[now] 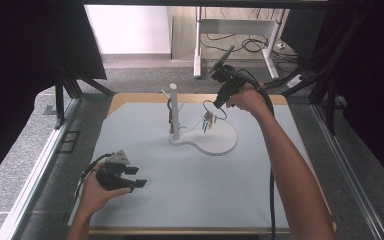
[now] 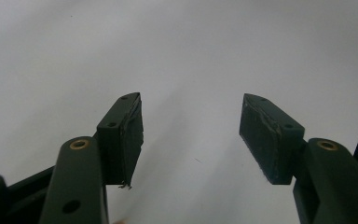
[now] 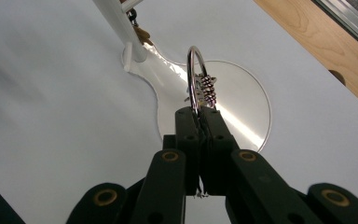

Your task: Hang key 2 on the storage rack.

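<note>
One key ring [image 3: 196,77], keys dangling, clenched in right hand-held gripper [image 3: 199,112]; white peg stand [image 3: 121,30] ahead-left. Advice: approach level, slip ring over peg. Left hand-held gripper [image 2: 191,135] released.

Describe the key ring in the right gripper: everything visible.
The key ring is a thin, shiny metal loop, silvery in the right gripper view and dark in the high view. It stands on edge, its lower arc pinched between the shut jaws of the right gripper, the rest rising free above them. A small cluster of metal pieces hangs on it near the jaws; in the high view, small coloured bits dangle below. It hangs in the air above the round end of the white stand base, touching only the pads.
</note>
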A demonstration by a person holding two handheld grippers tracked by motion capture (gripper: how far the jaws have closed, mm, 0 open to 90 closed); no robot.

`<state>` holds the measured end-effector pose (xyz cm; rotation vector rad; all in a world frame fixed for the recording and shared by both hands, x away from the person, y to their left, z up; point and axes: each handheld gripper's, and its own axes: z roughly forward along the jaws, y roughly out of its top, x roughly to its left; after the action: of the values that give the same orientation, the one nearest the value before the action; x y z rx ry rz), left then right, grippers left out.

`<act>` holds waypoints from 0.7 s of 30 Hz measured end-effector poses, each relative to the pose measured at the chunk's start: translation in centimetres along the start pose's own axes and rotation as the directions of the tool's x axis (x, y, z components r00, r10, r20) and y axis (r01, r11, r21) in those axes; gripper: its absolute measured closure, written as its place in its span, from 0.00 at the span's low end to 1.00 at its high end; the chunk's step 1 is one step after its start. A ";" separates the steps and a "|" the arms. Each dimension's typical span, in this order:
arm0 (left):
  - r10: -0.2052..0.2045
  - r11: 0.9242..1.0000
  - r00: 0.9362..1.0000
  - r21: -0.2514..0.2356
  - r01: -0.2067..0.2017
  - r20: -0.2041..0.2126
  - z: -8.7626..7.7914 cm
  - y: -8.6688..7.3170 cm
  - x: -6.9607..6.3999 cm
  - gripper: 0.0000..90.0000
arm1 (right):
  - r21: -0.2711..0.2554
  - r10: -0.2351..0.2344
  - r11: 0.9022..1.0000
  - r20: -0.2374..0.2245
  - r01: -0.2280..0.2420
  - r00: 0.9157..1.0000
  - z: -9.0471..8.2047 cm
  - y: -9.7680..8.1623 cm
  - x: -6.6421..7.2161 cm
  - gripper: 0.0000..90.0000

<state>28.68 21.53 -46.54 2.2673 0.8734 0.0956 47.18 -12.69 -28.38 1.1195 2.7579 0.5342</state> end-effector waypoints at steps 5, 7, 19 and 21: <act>0.008 1.000 1.000 0.011 -0.008 0.004 0.1 0.0 0.0 0.44 | 0.010 0.001 1.000 0.008 -0.001 1.000 0.5 0.7 0.0 0.98; 0.008 1.000 1.000 0.010 -0.008 0.006 0.1 0.0 0.0 0.44 | 0.011 0.000 1.000 0.009 0.000 1.000 0.8 1.0 0.0 0.98; 0.001 1.000 1.000 0.004 -0.001 0.011 0.0 0.0 0.1 0.44 | 0.013 0.006 1.000 0.014 -0.006 1.000 1.8 2.5 -0.1 0.98; 0.007 1.000 1.000 0.007 -0.007 0.013 0.0 0.0 0.2 0.44 | 0.013 0.002 1.000 0.016 -0.002 1.000 1.9 2.8 0.0 0.98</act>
<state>28.79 21.64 -46.60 2.2757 0.8600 0.0809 49.51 -10.29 -29.15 1.1240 2.7513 0.5058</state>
